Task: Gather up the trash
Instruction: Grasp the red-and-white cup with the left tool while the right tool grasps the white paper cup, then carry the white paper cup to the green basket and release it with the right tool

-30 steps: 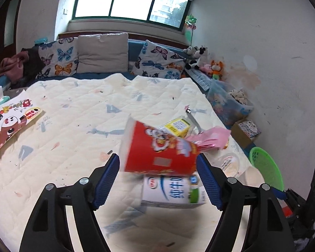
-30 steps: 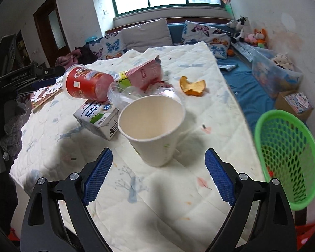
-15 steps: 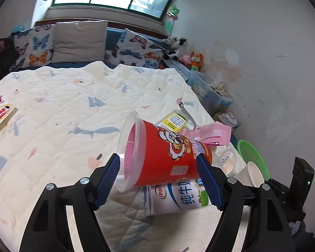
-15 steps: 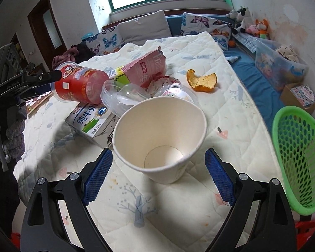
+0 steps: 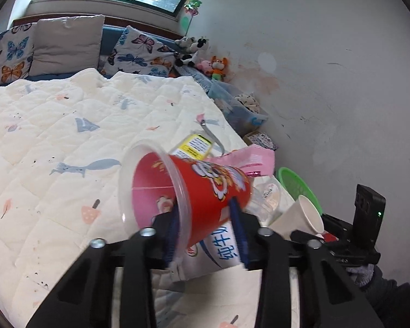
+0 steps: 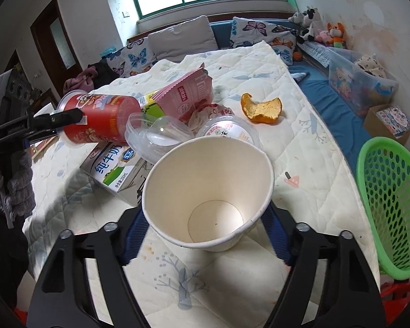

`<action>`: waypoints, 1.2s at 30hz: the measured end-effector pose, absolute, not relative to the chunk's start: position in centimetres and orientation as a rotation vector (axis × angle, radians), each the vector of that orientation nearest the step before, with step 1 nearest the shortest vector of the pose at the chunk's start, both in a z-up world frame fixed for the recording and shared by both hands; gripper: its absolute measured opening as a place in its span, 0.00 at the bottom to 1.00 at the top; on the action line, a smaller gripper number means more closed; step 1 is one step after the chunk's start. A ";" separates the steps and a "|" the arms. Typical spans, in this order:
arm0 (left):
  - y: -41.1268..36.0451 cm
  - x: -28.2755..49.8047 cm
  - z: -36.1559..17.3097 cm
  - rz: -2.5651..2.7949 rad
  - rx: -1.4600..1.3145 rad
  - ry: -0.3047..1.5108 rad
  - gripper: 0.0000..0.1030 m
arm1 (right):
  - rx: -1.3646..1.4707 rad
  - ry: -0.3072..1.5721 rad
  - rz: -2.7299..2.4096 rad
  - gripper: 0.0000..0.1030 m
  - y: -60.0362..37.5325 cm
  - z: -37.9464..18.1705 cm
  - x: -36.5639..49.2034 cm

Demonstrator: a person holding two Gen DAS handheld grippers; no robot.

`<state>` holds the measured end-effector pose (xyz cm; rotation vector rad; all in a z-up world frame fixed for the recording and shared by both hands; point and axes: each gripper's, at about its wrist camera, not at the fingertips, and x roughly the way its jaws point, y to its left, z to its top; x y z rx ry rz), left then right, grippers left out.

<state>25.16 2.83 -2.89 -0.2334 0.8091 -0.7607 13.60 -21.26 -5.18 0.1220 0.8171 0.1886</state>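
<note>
Trash on the quilted bed, now clamped by both our tongs.

Our left tongs (image 5: 205, 228), wide a second ago, have just closed onto the red plastic snack tub (image 5: 194, 194); our right tongs (image 6: 205, 227) have just narrowed against the white paper cup (image 6: 207, 194), beside the green mesh basket (image 6: 391, 207).

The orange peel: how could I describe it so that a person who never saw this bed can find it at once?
Start at the bed with the pale quilt. Behind the white paper cup in the right gripper lies a pile of packaging. The orange peel lies alone on the quilt to its right, toward the green basket: a curled scrap, orange outside and pale inside, the only food leftover there.
</note>
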 end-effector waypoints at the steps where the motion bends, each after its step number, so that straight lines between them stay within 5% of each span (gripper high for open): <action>1: 2.8 24.9 -2.7 -0.764 -0.231 0.802 0.20 | 0.124 0.816 0.186 0.65 -21.3 -5.2 13.6; 6: 2.2 23.2 -1.8 -0.747 -0.201 0.768 0.06 | 0.130 0.800 0.177 0.65 -21.4 -4.8 13.1; 22: 0.3 17.6 3.2 -0.729 -0.179 0.649 0.05 | 0.101 0.724 0.181 0.64 -22.6 -2.1 10.0; 36: -10.2 16.6 5.0 -0.875 -0.116 0.639 0.05 | 0.157 0.698 0.007 0.64 -32.1 -1.5 7.5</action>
